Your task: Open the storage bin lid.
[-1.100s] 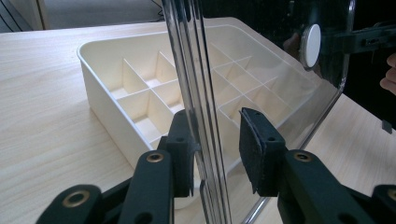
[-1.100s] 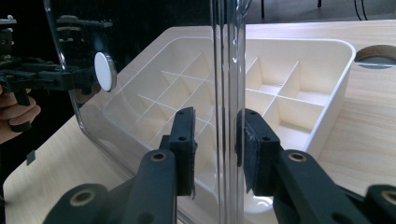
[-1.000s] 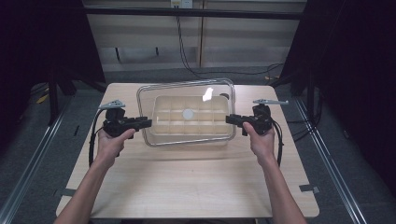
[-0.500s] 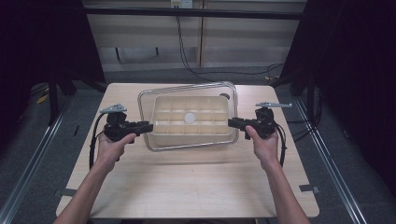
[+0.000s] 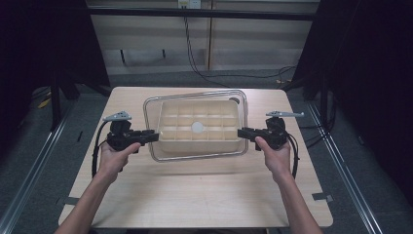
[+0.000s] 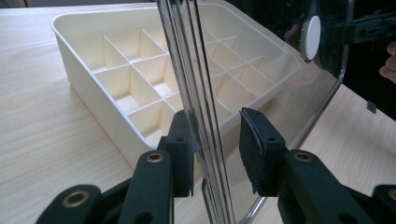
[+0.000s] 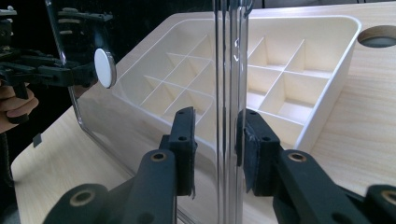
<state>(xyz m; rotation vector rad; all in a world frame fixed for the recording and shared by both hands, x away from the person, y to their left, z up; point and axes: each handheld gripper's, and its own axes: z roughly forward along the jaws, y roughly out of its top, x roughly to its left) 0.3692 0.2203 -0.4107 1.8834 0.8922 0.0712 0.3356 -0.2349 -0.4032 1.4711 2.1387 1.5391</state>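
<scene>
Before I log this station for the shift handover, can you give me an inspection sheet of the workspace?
Surface: light wooden table, round cable hole near the far right of the tray.
Job's things: cream divided tray on the table; clear lid with a white round knob, held over the tray.
Clutter: nothing seen.
Grippers: left hand-held gripper shut on the lid's left edge; right hand-held gripper shut on its right edge.
Cables: a black cable loops from each gripper; another hangs down the back wall.
Surroundings: dark curtains at both sides, grey floor, metal rails beside the table.
</scene>
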